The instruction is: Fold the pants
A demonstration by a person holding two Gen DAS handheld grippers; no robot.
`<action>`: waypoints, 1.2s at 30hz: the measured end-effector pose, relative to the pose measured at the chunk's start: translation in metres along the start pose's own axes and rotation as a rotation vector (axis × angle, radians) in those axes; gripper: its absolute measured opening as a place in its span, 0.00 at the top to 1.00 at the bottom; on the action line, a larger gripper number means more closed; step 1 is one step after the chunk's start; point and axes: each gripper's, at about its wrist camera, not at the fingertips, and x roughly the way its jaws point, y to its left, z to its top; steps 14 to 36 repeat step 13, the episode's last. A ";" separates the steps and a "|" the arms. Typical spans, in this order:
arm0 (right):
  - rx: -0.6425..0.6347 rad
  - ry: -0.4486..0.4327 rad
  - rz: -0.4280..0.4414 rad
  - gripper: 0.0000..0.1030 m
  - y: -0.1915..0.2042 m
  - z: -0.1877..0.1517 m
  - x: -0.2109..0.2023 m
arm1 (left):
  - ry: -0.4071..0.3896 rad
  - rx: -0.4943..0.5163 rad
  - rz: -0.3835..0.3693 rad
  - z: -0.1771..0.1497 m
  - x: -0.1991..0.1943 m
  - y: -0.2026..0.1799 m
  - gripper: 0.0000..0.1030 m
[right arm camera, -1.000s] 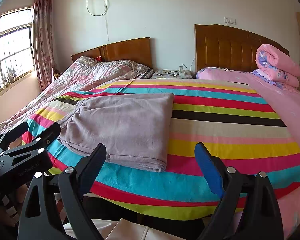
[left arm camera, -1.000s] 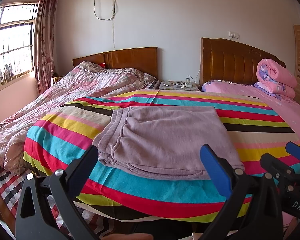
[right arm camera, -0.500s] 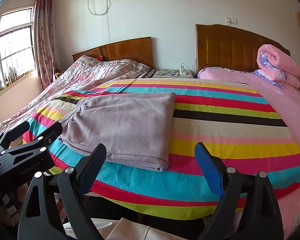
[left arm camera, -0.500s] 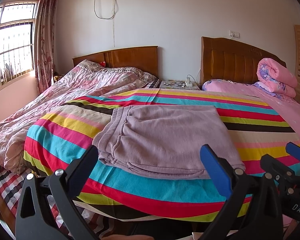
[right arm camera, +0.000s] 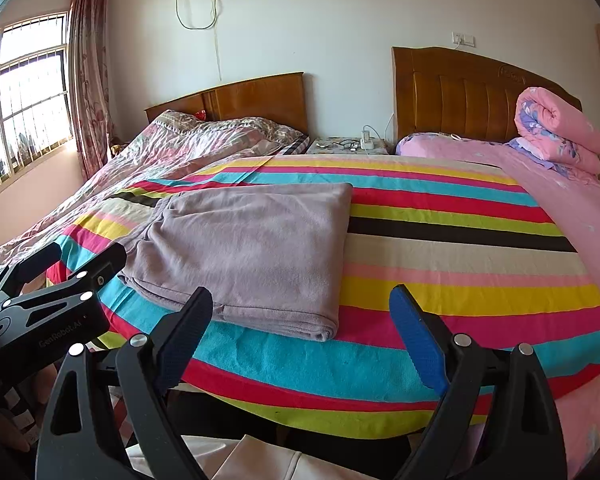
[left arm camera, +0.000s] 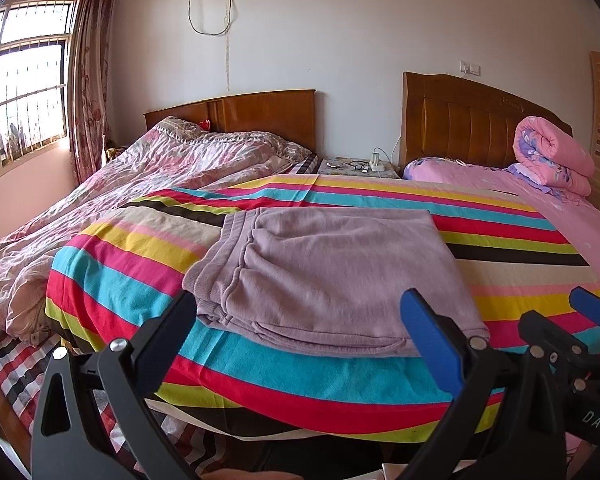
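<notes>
Nothing has moved since a moment ago: one pair of lilac pants (left arm camera: 332, 276), folded, lies flat near the striped bedspread's (left arm camera: 380, 376) front edge, beyond both grippers. Left gripper (left arm camera: 296, 332) and right gripper (right arm camera: 300, 320) each hover with jaws spread wide, holding nothing, short of the cloth.

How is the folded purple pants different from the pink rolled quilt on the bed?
The pants are plain mauve, folded flat, lying near the front edge on the striped sheet. The quilt is pink with purple flowers, rolled thick, resting far back by the headboard. Both are soft textiles, tidied, with no gripper touching them.
</notes>
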 end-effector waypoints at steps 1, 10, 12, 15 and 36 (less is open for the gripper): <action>-0.001 0.000 0.001 0.15 0.000 0.000 0.000 | 0.000 0.001 0.002 0.000 0.000 -0.001 0.01; -0.001 0.001 0.003 0.16 0.001 -0.001 0.002 | 0.018 -0.008 0.004 0.000 0.002 0.000 0.01; -0.002 0.001 0.004 0.16 0.001 -0.001 0.002 | 0.021 -0.009 0.001 0.000 0.002 0.000 0.01; -0.002 0.001 0.004 0.16 0.001 -0.001 0.002 | 0.023 -0.007 -0.001 0.000 0.002 0.000 0.01; -0.002 0.001 0.004 0.16 0.001 -0.001 0.002 | 0.023 -0.007 -0.001 0.000 0.002 0.000 0.01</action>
